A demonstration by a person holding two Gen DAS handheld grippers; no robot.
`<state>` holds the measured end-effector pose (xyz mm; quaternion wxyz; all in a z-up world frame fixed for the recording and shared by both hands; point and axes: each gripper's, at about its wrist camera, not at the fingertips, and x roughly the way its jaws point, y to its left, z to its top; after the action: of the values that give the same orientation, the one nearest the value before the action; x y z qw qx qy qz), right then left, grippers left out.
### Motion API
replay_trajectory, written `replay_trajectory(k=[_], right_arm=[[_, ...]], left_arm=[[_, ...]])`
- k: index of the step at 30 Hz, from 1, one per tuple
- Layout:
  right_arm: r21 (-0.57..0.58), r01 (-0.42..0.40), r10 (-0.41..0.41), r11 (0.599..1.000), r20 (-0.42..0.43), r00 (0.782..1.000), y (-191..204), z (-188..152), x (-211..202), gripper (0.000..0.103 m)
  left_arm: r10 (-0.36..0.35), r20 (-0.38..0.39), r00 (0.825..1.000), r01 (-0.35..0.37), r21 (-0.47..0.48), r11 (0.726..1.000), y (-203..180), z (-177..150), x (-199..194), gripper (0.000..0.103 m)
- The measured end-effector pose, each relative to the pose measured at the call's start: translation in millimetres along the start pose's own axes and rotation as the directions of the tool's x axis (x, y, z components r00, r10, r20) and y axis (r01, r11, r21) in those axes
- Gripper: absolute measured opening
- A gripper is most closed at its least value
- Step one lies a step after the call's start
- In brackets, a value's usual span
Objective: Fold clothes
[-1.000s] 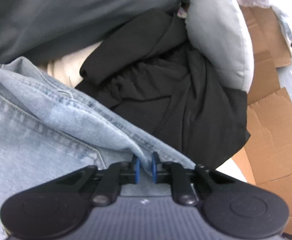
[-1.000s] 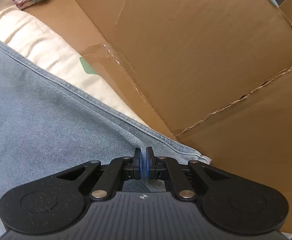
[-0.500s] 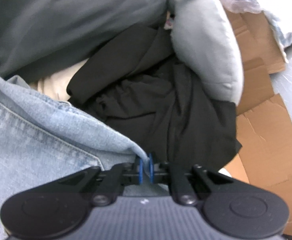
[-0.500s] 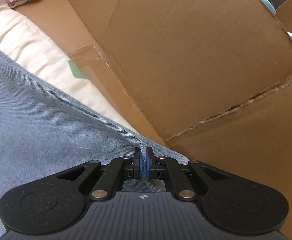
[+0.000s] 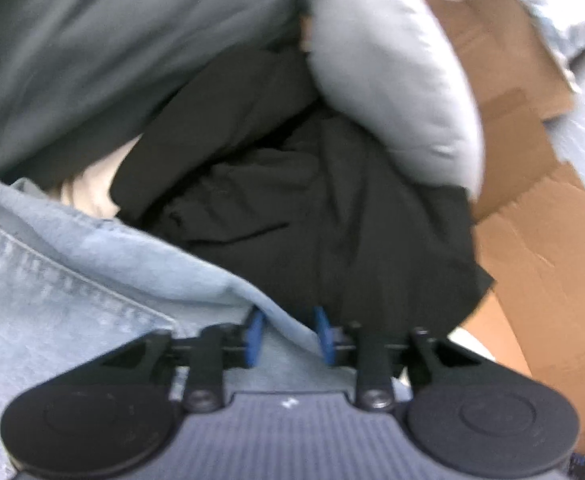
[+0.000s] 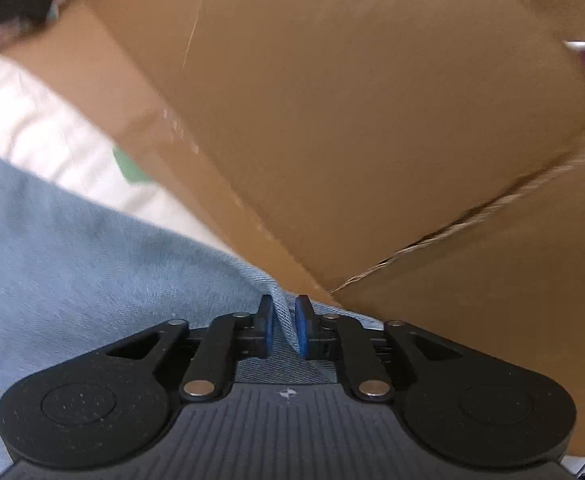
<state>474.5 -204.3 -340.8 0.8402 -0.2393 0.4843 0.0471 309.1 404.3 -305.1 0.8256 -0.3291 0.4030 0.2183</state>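
Light blue jeans [image 5: 72, 280] fill the lower left of the left wrist view, with a stitched pocket showing. My left gripper [image 5: 288, 332] is open, its blue pads apart, with the jeans' edge lying loose between them. The same jeans [image 6: 92, 264] fill the lower left of the right wrist view. My right gripper [image 6: 284, 330] is open, pads apart, with a fold of the denim edge standing in the gap.
A black garment [image 5: 312, 208] lies in a heap beyond the jeans, with a grey cushion [image 5: 392, 80] and dark grey fabric [image 5: 112, 48] behind. Flattened cardboard [image 6: 372, 120] lies to the right, also in the left wrist view [image 5: 532, 240]. A cream sheet [image 6: 44, 132] lies under the jeans.
Both grippers were shut on the jeans' edge and have opened, letting the denim go. Both views are blurred by motion.
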Motion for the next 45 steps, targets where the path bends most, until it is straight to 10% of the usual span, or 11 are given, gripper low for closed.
replay_trajectory(k=[3,18,27,45], right_arm=[[0.054,-0.024,0.021,0.998,0.058,0.998,-22,-5,-25,0.041],[0.348,-0.115,0.049,0.931,0.192,0.980,-77,-109,-112,0.041],[0.547,-0.211,0.093,0.810,0.236,0.967,-71,-185,-91,0.041],[0.807,-0.271,0.183,0.525,0.203,0.962,-62,-216,-35,0.051]], left_arm=[[-0.044,-0.008,0.999,0.045,0.042,0.998,-11,-10,-11,0.045],[-0.130,-0.076,0.989,0.143,0.224,0.964,-84,-79,-34,0.066],[-0.137,-0.109,0.985,0.160,0.234,0.959,-80,-119,-45,0.066],[-0.050,-0.213,0.976,0.115,0.301,0.947,-52,-173,-52,0.068]])
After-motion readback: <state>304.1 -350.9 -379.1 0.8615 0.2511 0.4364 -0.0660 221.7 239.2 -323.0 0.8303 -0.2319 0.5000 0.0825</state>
